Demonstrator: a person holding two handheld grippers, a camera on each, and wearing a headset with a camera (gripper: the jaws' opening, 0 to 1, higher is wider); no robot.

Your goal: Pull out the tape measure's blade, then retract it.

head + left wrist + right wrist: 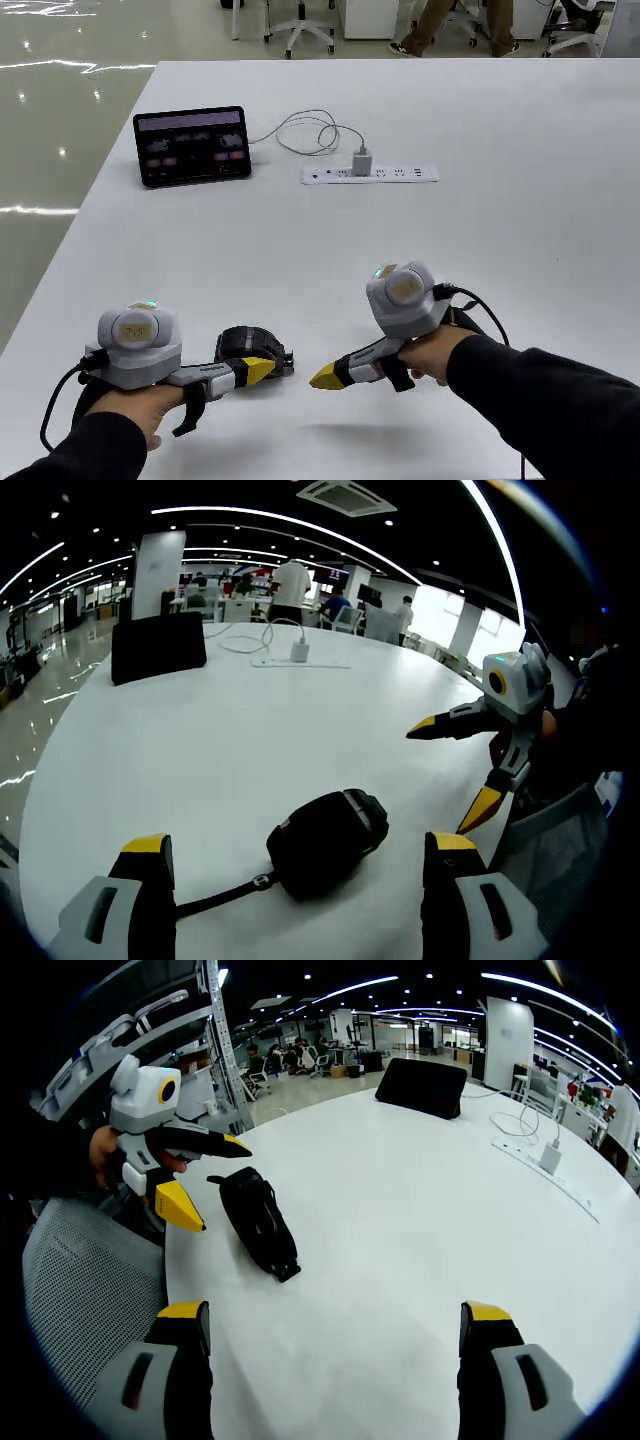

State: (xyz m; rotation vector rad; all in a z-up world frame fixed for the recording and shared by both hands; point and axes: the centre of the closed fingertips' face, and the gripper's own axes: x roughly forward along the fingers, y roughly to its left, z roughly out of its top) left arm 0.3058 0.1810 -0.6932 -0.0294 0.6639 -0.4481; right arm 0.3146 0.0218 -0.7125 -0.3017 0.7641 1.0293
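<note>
On the table (420,260), one tape measure (250,346), two grippers (260,371) (323,378), fingers (146,846) spread.

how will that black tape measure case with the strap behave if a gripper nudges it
The black, rounded tape measure case lies low on the smooth white table, so it would probably slide, not tip. Its thin strap looks floppy and may trail.
</note>
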